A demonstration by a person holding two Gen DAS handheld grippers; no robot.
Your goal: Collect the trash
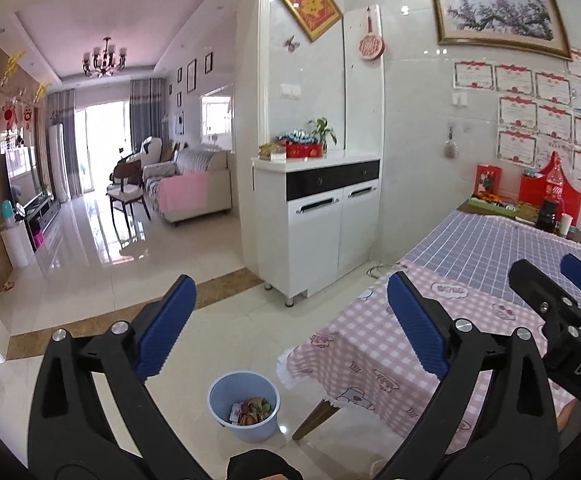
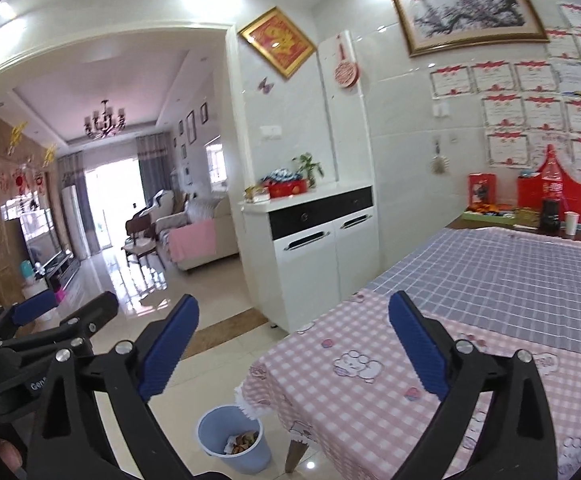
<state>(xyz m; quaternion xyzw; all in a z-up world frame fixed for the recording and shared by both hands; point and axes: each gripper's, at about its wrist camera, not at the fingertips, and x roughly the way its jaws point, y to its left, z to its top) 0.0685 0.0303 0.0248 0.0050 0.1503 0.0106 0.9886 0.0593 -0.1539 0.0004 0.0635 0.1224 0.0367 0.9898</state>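
Note:
A light blue bin (image 1: 246, 432) (image 2: 246, 462) stands on the tiled floor by the table's near corner, low in both wrist views. Several wrappers and scraps (image 1: 252, 406) (image 2: 244, 440) lie inside it. My left gripper (image 1: 292, 326) is held high above the floor and the bin, open, with nothing between its blue pads. My right gripper (image 2: 294, 344) is also open and empty, over the table's near edge. Each gripper shows in the other's view: the right gripper (image 1: 556, 280) at the right edge, the left gripper (image 2: 66, 308) at the left edge.
The table (image 1: 350, 344) (image 2: 330, 392) wears a pink check cloth and a blue check cloth (image 2: 510, 272). A cola bottle (image 2: 551, 196), a cup (image 2: 571, 222) and red boxes stand at its far end. A white cabinet (image 1: 322, 220) stands against the wall. The living room opens at left.

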